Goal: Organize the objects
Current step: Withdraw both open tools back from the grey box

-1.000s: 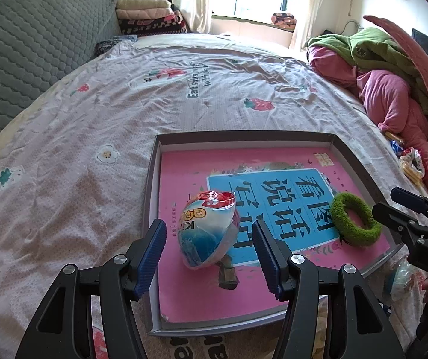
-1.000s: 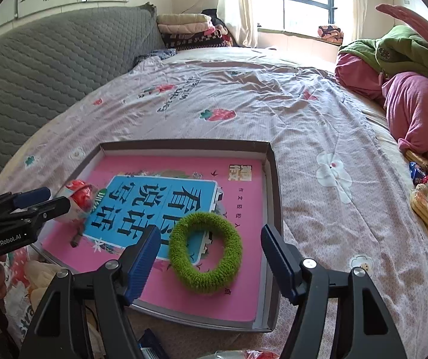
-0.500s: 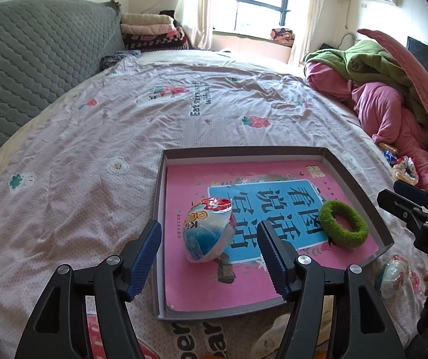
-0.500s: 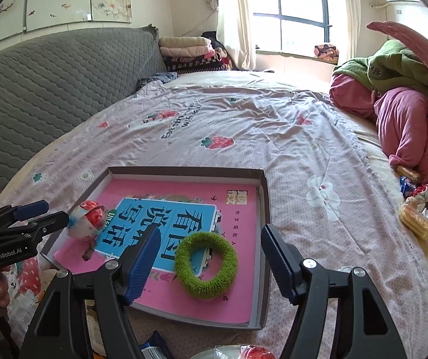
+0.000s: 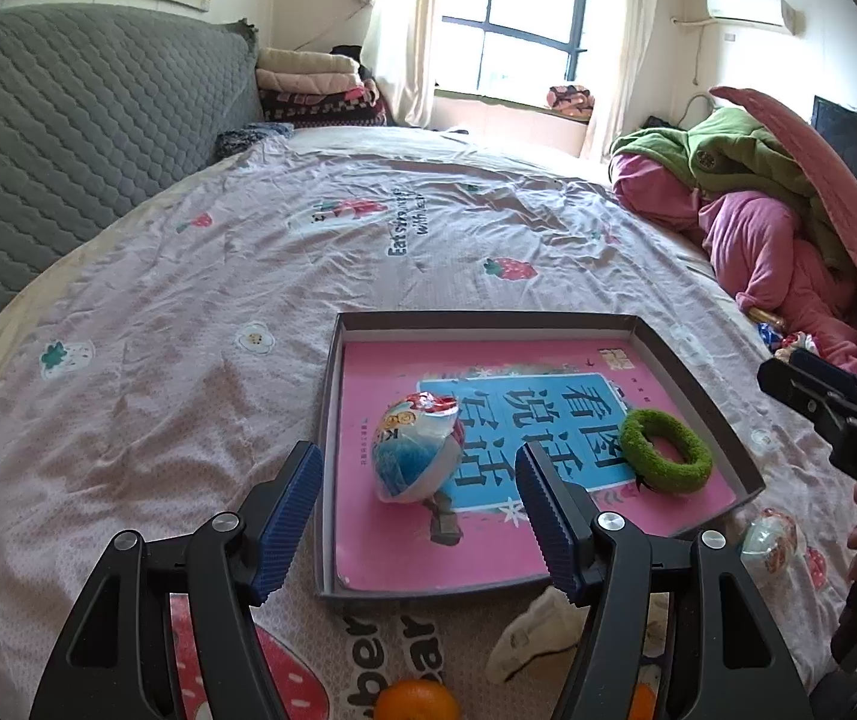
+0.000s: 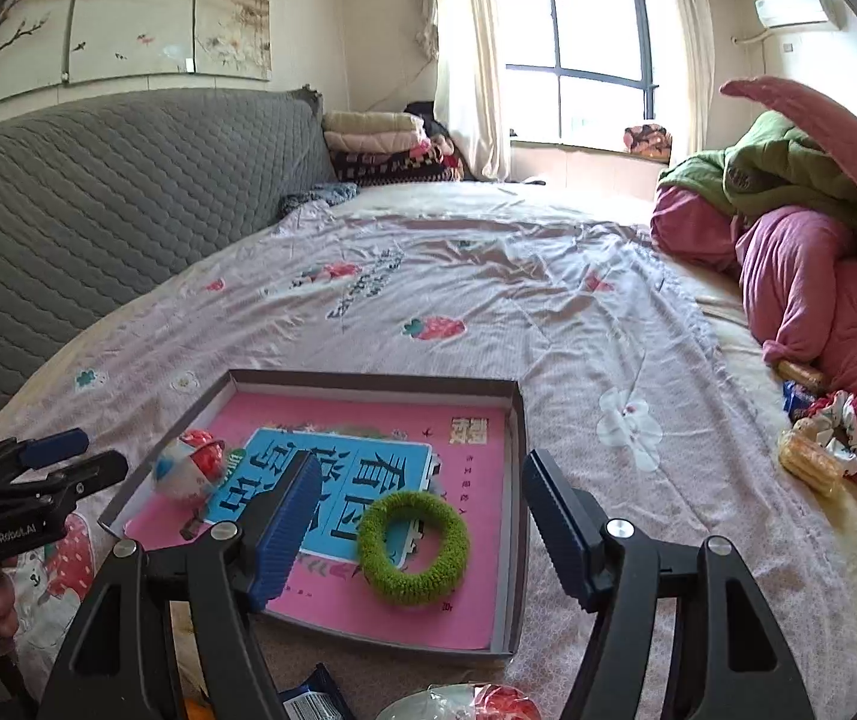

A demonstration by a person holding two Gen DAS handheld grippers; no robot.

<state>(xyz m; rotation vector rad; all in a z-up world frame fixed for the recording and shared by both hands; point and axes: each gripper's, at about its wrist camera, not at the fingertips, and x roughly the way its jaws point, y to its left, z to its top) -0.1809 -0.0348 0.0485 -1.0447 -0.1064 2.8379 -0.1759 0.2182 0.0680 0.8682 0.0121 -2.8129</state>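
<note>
Grey shallow box (image 5: 692, 372) sits on the bed sheet (image 5: 248, 276), near its front edge, with a pink book (image 5: 380, 372) lying flat inside and filling the floor.

Egg toy (image 5: 417, 447), plastic, red foil top, stands on the book towards the box's front-left corner, tilted. Seen too in the right wrist view (image 6: 188, 468), close to the box's left wall.

Green ring (image 5: 665, 450), fuzzy, lies flat on the book by the box's right wall; in the right wrist view (image 6: 413, 546) it is in the front half of the box, well apart from the egg toy.

Left gripper (image 5: 419, 519): jaws wide apart, nothing between them, held above the box's front-left corner with the egg toy just ahead of the gap, not touching either pad.

Right gripper (image 6: 413, 531): jaws wide apart, holding nothing, above the box's front edge; the ring shows in the gap between the pads, no contact visible.

Outside the box, on the sheet:
- second egg toy (image 5: 767, 537) just off the front-right corner
- orange (image 5: 416, 701) at the front edge of the sheet
- white sock (image 5: 533, 630) beside the box's front wall
- snack packets (image 6: 818, 450) at the sheet's right edge, next to the pink quilt (image 6: 812, 288)
</note>
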